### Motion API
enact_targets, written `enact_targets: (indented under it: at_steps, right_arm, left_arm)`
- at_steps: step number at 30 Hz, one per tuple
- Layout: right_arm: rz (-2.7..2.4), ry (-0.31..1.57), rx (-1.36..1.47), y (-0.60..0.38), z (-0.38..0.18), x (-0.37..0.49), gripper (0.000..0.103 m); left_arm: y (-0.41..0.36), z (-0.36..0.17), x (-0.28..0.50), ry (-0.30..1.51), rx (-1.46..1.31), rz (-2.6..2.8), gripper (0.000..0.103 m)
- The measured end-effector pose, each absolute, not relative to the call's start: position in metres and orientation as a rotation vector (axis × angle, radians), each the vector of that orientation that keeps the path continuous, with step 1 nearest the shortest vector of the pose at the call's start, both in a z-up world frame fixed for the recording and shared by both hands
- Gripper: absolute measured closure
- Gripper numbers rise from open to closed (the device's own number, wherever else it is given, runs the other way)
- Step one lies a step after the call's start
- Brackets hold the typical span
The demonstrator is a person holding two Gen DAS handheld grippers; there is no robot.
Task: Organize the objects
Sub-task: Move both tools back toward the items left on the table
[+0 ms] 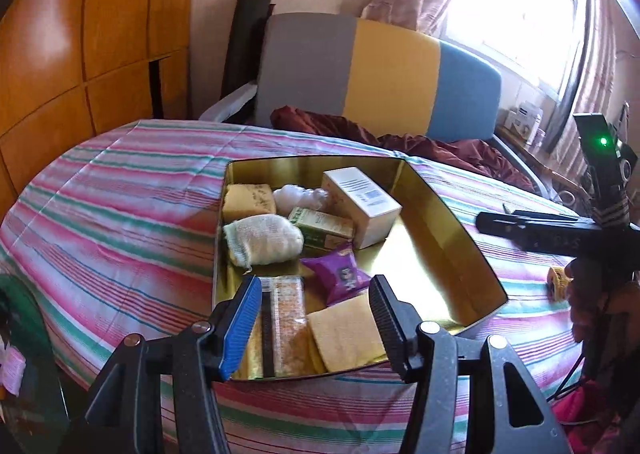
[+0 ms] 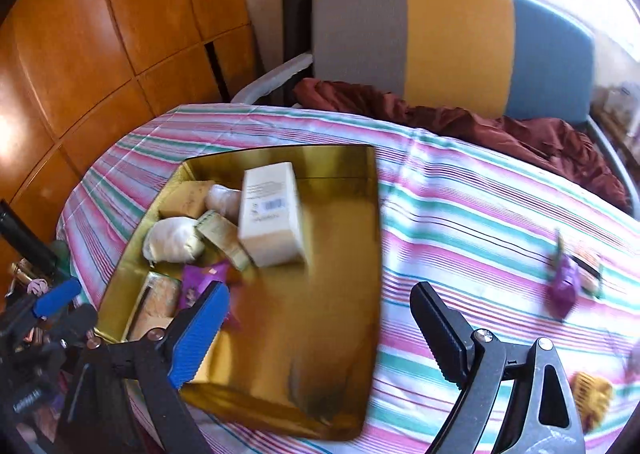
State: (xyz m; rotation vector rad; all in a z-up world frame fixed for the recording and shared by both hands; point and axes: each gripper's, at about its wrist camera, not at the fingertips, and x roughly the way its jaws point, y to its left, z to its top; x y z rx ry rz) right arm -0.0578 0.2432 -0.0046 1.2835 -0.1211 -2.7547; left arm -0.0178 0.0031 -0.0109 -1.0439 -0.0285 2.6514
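An open gold tin [image 1: 440, 222] sits on the striped tablecloth [image 1: 120, 194]. It holds a white box [image 1: 360, 206], a green box [image 1: 320, 228], a white cloth bundle [image 1: 264, 238], a yellow sponge [image 1: 248, 200], a purple packet [image 1: 340, 274], an orange snack packet [image 1: 284, 318] and a yellow cloth [image 1: 344, 330]. My left gripper [image 1: 314, 318] hovers open above the tin's near end, gripping nothing. My right gripper [image 2: 320, 334] stands wide open and empty over the bare right half of the tin [image 2: 376, 214]. Another purple packet [image 2: 564, 286] and a small yellow object [image 2: 592, 394] lie loose on the cloth to the right.
A chair with a grey, yellow and blue back [image 1: 380, 74] stands behind the table, with a maroon cloth [image 1: 420, 142] heaped on its seat. Wooden wardrobe panels [image 1: 80, 34] fill the left. A bright curtained window [image 1: 520, 14] is at the back right.
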Motion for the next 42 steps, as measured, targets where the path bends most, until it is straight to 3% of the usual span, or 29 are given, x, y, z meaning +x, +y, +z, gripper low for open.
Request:
enact_targets:
  at_steps: [11, 15, 24, 27, 32, 35, 42]
  right_arm:
    - [-3.055, -0.339, 1.347, 0.398, 0.019, 0.008, 0.007]
    - [-3.223, -0.659, 1.347, 0.479, 0.017, 0.044, 0.005]
    - [-3.192, -1.63, 1.103, 0.589, -0.022, 0.12, 0.005]
    - [-3.214, -1.648, 1.035, 0.59, -0.018, 0.124, 0.003]
    - [-3.19, -1.657, 0.983, 0.59, -0.016, 0.124, 0.002]
    - [-3.173, -1.755, 0.874, 0.593, -0.017, 0.137, 0.002]
    - [-3.056, -2.016, 0.687, 0.61, -0.029, 0.157, 0.0]
  left_arm:
    - [0.058, -0.004, -0.008, 0.07, -0.993, 2.499, 0.047]
    - [0.091, -0.007, -0.003, 0.127, -0.993, 2.419, 0.047]
    - [0.181, -0.014, 0.011, 0.255, -0.984, 2.196, 0.047]
    - [0.217, -0.02, 0.012, 0.28, -0.999, 2.114, 0.046]
    - [0.269, -0.026, 0.016, 0.306, -0.988, 2.003, 0.031]
    - [0.298, -0.029, 0.019, 0.338, -0.968, 1.948, 0.022]
    - [0.359, -0.043, 0.02, 0.386, -0.965, 1.858, 0.015]
